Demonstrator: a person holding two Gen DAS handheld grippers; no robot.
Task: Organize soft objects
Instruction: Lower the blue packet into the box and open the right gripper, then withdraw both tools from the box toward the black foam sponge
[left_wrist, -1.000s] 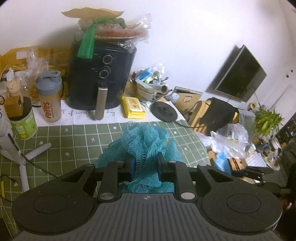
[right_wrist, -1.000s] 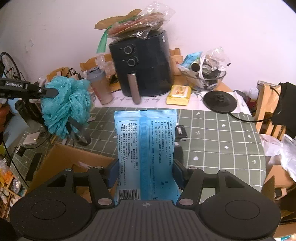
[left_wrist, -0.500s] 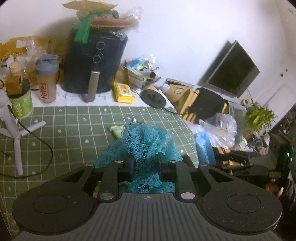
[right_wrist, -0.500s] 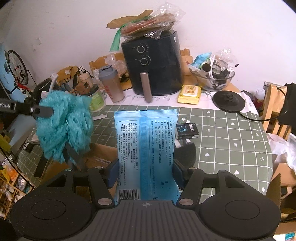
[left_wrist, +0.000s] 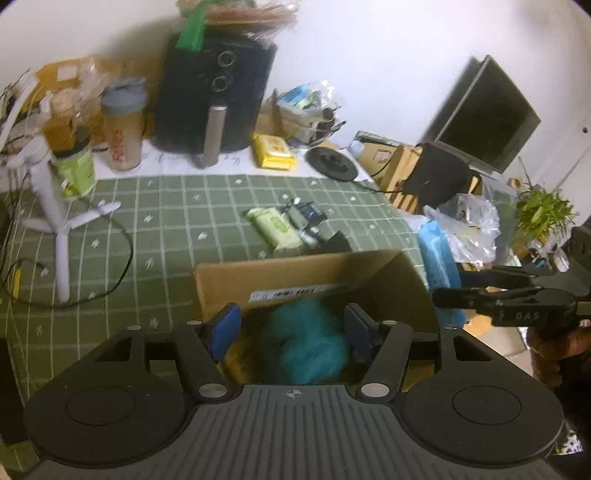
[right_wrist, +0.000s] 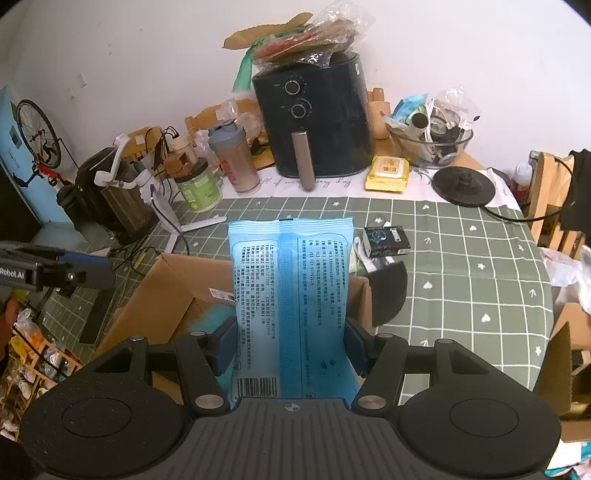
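Observation:
My left gripper (left_wrist: 291, 325) hangs over an open cardboard box (left_wrist: 295, 273), its jaws opening. A teal mesh bath sponge (left_wrist: 310, 343), blurred, sits low between the blue pads without touching them, inside the box. My right gripper (right_wrist: 291, 341) is shut on a light blue wipes pack (right_wrist: 291, 280), held upright above the box's near right side (right_wrist: 166, 291). A bit of the teal sponge (right_wrist: 210, 317) shows in the box beside the pack. In the right wrist view, the left gripper (right_wrist: 85, 269) reaches in from the left edge. The left wrist view shows the blue pack (left_wrist: 436, 254) at the right.
On the green checked cloth beyond the box lie a green wipes pack (left_wrist: 277, 229) and a small black carton (right_wrist: 386, 242). At the back stand a black air fryer (right_wrist: 314, 122), a yellow pack (right_wrist: 388, 173), a shaker bottle (right_wrist: 234, 158) and a white tripod (left_wrist: 55, 206).
The left gripper moved over the box and opened, and the teal sponge dropped out of its pads into the box. The right gripper came closer to the box, still holding the blue pack.

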